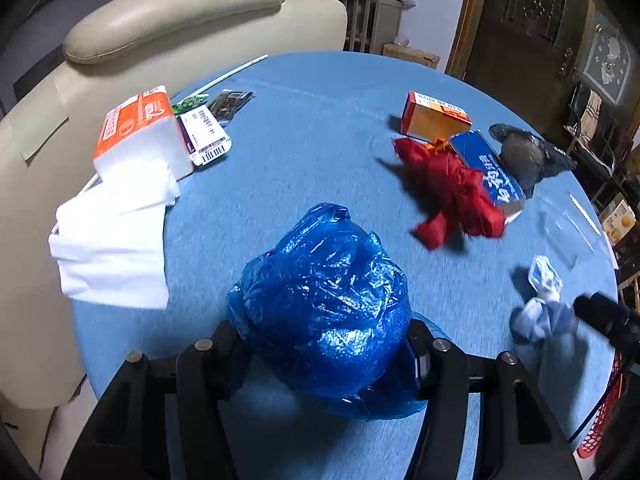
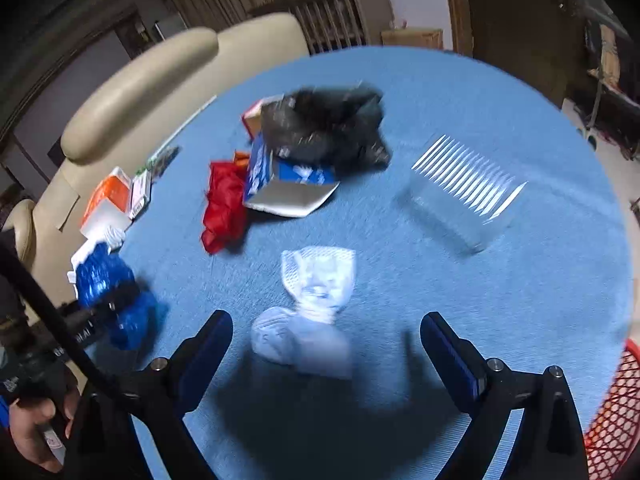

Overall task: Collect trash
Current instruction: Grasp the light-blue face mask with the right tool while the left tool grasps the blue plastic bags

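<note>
My left claw (image 1: 326,344) grips the blue bag (image 1: 324,308); my right claw (image 2: 326,344) gapes wide around crumpled white wrapper (image 2: 308,320), twelve o'clock, untouched

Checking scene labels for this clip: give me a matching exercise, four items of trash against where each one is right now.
Things:
1. blue bag
2. red bag
3. black bag
4. white wrapper

Places:
A. lying on the table in front of the open right claw, untouched
B. pinched in the left claw
C. against the blue box, on its far side
D. beside the blue box, on the sofa side

Pairs: 1-B, 2-D, 3-C, 4-A
</note>
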The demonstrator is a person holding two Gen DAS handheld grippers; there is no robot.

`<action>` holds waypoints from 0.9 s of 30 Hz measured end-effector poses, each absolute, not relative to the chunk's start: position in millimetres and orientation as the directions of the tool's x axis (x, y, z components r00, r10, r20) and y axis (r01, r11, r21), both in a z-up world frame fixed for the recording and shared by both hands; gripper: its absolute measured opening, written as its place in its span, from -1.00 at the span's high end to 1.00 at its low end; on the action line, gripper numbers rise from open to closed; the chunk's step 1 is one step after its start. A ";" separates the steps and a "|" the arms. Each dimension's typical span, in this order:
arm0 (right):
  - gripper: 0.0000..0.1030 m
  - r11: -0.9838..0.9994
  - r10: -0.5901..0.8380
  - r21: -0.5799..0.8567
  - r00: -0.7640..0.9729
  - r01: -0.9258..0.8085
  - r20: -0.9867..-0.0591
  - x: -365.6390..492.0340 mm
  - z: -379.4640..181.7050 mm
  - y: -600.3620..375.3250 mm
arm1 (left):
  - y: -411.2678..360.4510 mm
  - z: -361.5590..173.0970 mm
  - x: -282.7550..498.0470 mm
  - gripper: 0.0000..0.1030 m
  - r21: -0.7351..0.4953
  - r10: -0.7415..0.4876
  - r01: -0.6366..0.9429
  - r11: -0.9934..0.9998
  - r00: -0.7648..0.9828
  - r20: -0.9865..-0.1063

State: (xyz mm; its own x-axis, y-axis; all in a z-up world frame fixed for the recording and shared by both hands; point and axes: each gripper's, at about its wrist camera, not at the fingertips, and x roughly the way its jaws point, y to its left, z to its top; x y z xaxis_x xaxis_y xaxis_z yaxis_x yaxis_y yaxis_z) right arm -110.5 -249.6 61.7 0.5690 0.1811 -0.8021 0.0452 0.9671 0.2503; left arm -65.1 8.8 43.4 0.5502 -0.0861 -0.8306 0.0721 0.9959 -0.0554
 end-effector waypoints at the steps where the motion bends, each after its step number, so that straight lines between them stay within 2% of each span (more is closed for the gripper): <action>1: -0.88 0.968 0.167 0.246 0.579 0.060 -0.798 -112.5 63.3 -256.0 | 9.4 42.7 -67.7 -0.21 -0.051 -0.082 0.073 0.996 0.551 -0.830; 6: -0.88 0.957 0.163 0.268 0.555 0.113 -0.816 -107.1 57.1 -272.7 | 9.9 36.3 -68.4 -0.21 -0.050 -0.088 0.083 0.995 0.549 -0.831; 12: -0.86 0.977 0.145 0.204 0.534 0.053 -0.833 -82.5 52.3 -239.3 | 9.3 30.0 -63.9 -0.21 -0.049 -0.088 0.088 0.995 0.531 -0.843; 13: -0.80 0.982 0.134 0.184 0.522 0.044 -0.842 -76.4 47.7 -231.9 | 9.5 29.9 -63.6 -0.21 -0.051 -0.090 0.088 0.995 0.531 -0.842; 15: -0.17 0.986 0.137 0.168 0.482 0.022 -0.865 -67.1 37.1 -219.8 | 10.1 30.4 -62.9 -0.21 -0.052 -0.092 0.090 0.995 0.531 -0.842; 16: 0.09 0.992 0.097 0.124 0.497 0.021 -0.862 -66.1 38.2 -214.3 | 10.3 30.6 -62.2 -0.21 -0.048 -0.089 0.091 0.995 0.531 -0.843; 17: 0.26 0.994 0.091 0.112 0.497 0.011 -0.863 -65.5 38.5 -211.0 | 10.1 30.8 -61.9 -0.21 -0.042 -0.086 0.093 0.995 0.532 -0.842; 22: 0.41 0.992 0.118 0.129 0.495 -0.013 -0.861 -73.5 42.8 -207.1 | 7.2 38.3 -68.3 -0.21 -0.019 -0.065 0.089 0.996 0.548 -0.834; 27: 0.41 0.989 0.136 0.150 0.534 -0.019 -0.835 -95.2 58.2 -219.0 | -1.0 51.8 -86.1 -0.21 -0.004 -0.057 0.094 0.996 0.571 -0.819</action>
State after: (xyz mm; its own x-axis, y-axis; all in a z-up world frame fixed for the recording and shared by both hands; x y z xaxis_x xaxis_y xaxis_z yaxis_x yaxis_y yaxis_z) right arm -95.2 -219.0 58.2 0.5338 0.1363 -0.8345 -0.0186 0.9886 0.1495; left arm -86.1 -1.0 51.8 0.5707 -0.0573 -0.8191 0.0944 0.9955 -0.0039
